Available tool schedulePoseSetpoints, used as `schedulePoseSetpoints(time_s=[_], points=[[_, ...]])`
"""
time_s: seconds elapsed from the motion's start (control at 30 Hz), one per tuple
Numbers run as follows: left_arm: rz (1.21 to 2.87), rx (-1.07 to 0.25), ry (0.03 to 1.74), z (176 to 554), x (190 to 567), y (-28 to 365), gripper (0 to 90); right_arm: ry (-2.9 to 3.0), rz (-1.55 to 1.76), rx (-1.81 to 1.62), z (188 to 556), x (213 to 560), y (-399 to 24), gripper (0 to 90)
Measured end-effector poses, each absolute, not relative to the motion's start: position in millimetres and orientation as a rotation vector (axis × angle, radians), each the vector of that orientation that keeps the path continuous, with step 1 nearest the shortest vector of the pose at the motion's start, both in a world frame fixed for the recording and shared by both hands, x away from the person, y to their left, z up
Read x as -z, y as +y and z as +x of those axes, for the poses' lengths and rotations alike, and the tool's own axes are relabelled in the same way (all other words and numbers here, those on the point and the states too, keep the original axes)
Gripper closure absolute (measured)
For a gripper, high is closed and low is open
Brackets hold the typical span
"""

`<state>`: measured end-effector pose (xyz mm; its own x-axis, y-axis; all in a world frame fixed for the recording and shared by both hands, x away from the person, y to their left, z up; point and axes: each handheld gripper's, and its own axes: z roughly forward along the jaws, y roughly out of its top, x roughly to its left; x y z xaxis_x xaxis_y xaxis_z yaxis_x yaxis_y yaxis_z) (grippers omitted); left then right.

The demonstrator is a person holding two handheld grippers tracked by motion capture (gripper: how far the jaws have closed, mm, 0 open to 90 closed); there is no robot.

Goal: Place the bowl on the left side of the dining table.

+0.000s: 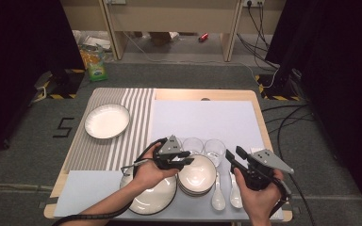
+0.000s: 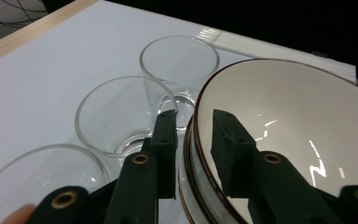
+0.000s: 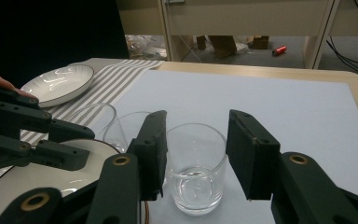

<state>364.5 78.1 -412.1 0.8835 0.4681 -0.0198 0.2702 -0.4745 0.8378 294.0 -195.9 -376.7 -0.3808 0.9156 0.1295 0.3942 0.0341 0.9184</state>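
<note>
The left hand-held gripper [image 2: 193, 140] straddles the rim of the top bowl [image 2: 289, 126] in a small stack near the surface's front edge, one jaw outside and one inside, apart and not yet pressing, which suits lifting it by the wall. The right hand-held gripper [image 3: 196, 154] hangs with jaws wide apart, lined up on a glass [image 3: 196, 163] beyond them, empty. Counted: three glasses, two spoons [image 1: 218, 197], one plate [image 1: 107, 121] on the striped mat at the far left, and another large dish [image 1: 152, 200] at the front edge.
</note>
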Motion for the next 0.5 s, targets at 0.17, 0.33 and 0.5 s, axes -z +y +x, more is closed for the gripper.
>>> schedulePoseSetpoints(time_s=[0.17, 0.33, 0.5], points=[[2.102, -0.264, 0.513, 364.2, 412.5, 77.1, 73.4, 1.812, 1.318, -1.328, 294.4, 376.8, -196.2, 58.2], [2.120, -0.316, 0.491, 362.2, 412.5, 74.0, 79.1, 1.813, 1.319, -1.329, 294.0, 376.8, -195.8, 58.4], [2.110, -0.365, 0.474, 359.4, 408.4, 72.0, 82.9, 1.808, 1.319, -1.327, 293.8, 376.5, -196.8, 58.5]])
